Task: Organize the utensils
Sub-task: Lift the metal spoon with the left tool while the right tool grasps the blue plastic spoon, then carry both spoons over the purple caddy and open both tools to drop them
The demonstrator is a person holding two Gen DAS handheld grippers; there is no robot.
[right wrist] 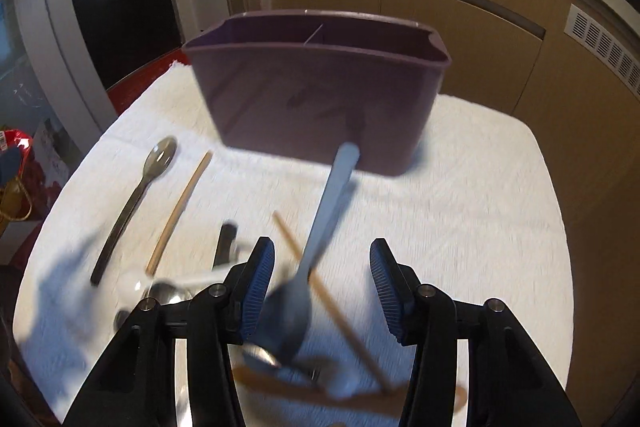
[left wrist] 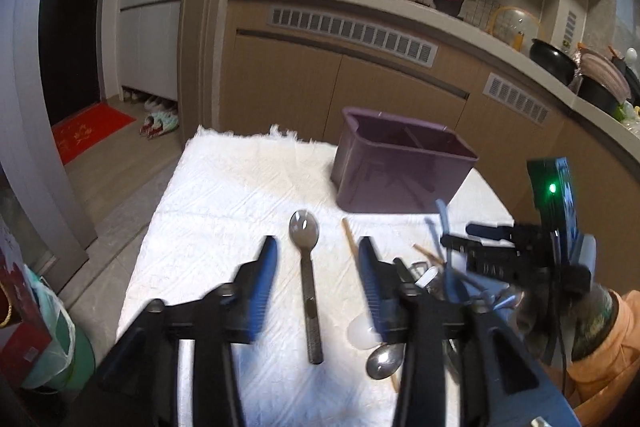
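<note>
Right gripper [right wrist: 322, 291] is where the action is: jaws stand apart, and a pale blue spoon [right wrist: 316, 247] sits between them, bowl low near the left pad, handle running up the frame toward the purple caddy [right wrist: 320, 95]. From what I can see the pads aren't pressing on it; the bowl looks close to the left pad, but the blur means I can't swear it's touching. So I'd call it loose, not gripped.

What the next move hangs on, I reckon: the spoon's long axis runs away from the gripper, almost straight at the caddy, which sits upper centre of the right wrist view, well apart from the fingers. The jaws close across that axis, so that lines up nicely.

Left gripper [left wrist: 318, 267] is also open and holding nothing. A steel spoon [left wrist: 306, 267] lies on the white cloth [left wrist: 224, 195] between its fingers, bowl toward the top of the frame, handle running down toward the camera. The caddy is upper right in that view, so the right hand looks nearer to it.

Counts, as best I can tell: one caddy with a divider making two compartments, two loose wooden chopsticks [right wrist: 180, 211], the one blue spoon, and one long steel spoon lying apart. There's a jumbled pile with more spoons, bottom left in the right view, too blurred to count properly.
</note>
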